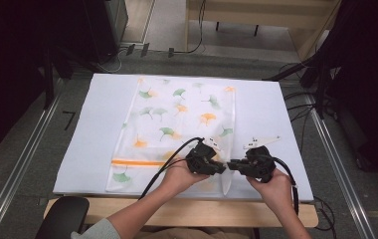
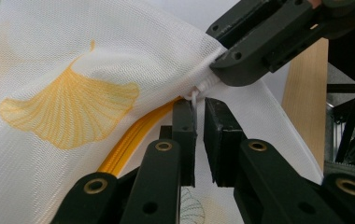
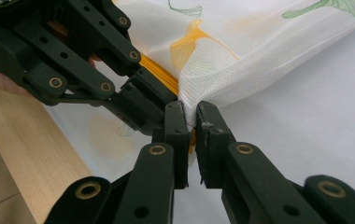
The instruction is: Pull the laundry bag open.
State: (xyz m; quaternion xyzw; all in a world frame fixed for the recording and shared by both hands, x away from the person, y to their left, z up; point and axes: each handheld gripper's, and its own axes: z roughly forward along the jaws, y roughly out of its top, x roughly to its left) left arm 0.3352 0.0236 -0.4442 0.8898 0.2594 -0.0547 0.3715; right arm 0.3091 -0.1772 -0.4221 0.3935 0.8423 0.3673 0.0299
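White table covering (image 1: 92, 149) is carrying a mesh laundry bag (image 1: 177, 119) printed with ginkgo leaves, its orange zipper (image 2: 124, 147) running along the near edge. Right gripper (image 3: 190, 122) is clamping the bag's corner fabric. Left gripper (image 2: 199, 116), jaws nearly together, is nipping the white zipper pull (image 2: 195, 95). Judgement: hold the corner taut and draw the pull straight along the zipper line.

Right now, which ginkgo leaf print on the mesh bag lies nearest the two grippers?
The yellow leaf beside the orange zip; the other prints lie farther up the mesh bag.
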